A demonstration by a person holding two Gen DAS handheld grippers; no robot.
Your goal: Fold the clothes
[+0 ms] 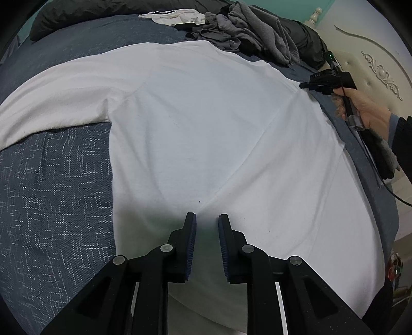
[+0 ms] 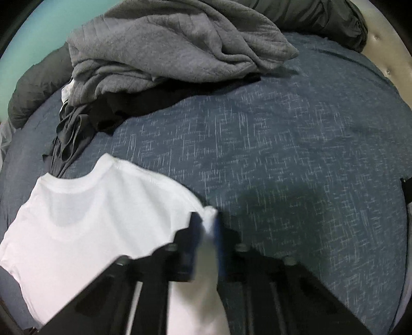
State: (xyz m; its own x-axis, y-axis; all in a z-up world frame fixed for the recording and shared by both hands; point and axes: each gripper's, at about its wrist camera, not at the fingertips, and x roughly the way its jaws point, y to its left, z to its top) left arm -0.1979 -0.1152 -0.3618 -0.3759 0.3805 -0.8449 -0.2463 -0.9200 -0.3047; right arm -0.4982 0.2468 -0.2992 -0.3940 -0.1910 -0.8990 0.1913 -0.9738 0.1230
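White T-shirt (image 1: 206, 123) spread flat and smooth on a dark blue bedspread (image 1: 51, 185), ahead of and beneath the left gripper (image 1: 207, 224). Left sleeve stretched out to the far left of that gripper; right sleeve apparently already turned in across the body, judging by a diagonal crease running up to the right. Left gripper hovering over the hem end, jaws a narrow gap apart, nothing between the ribbed blue pads (image 1: 191, 247), no cloth pinched. Right gripper (image 1: 303, 85) at the shirt's far right shoulder edge, held in a hand (image 1: 365, 110); in its own view, blurred by motion, a fold of white cloth sits between the nearly closed blue pads, so gripping the shirt's edge beside the neckline. Folding judged barely begun: one sleeve possibly in, the other sleeve and the lengthwise folds left to do. Beyond the shirt, a crumpled heap of grey fleece clothes (image 2: 167, 49) and darker garments, plus a small white item (image 1: 177, 16), all unfolded and waiting. Shirt fabric thin, soft knit with a ribbed collar; bedspread coarse woven, flecked with pale geometric lines; grey pile thick and fuzzy. Cream headboard (image 1: 381, 74) with carved trim to the right.
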